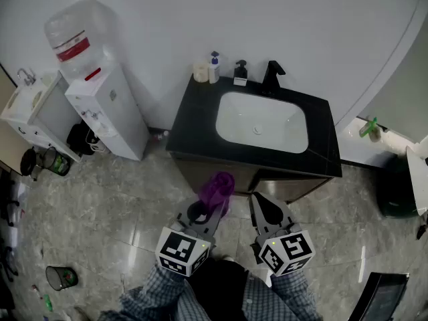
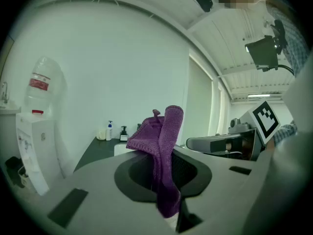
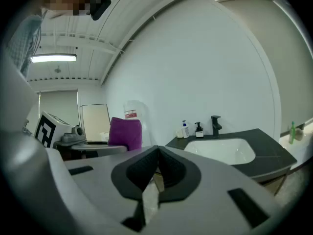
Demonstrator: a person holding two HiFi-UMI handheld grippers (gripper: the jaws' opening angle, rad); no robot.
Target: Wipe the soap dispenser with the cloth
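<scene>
- Most of the head view is glossy grey stone-look floor (image 1: pixel 134 199), which meets a plain white wall (image 1: pixel 281 19) at the top.
- One black counter (image 1: pixel 190 122) stands against that wall on a brown cabinet.
- Left of the counter, well apart from it, stands a white cooler (image 1: pixel 110 105) with a clear jug on top.
- Set into the counter is a white basin (image 1: pixel 261 122), nearer its right end.
- Both grippers hang low over the floor, in front of the counter and not touching it.
- The left gripper (image 1: pixel 206 209) has its jaws clamped on a purple cloth (image 1: pixel 217 187). The cloth stands up out of the jaws and folds over at the top.
- The right gripper (image 3: pixel 156 168) has its jaws pressed together with nothing between them.
- A black faucet (image 1: pixel 272 75) rises at the back rim of the basin.
- Just left of the faucet, at the counter's back edge, stands the dark dispenser (image 1: pixel 241 72), upright and far from the cloth.
- Further left along that edge stands a white bottle (image 1: pixel 214 67) with a blue pump, touching or nearly touching a small cream item (image 1: pixel 200 71).
</scene>
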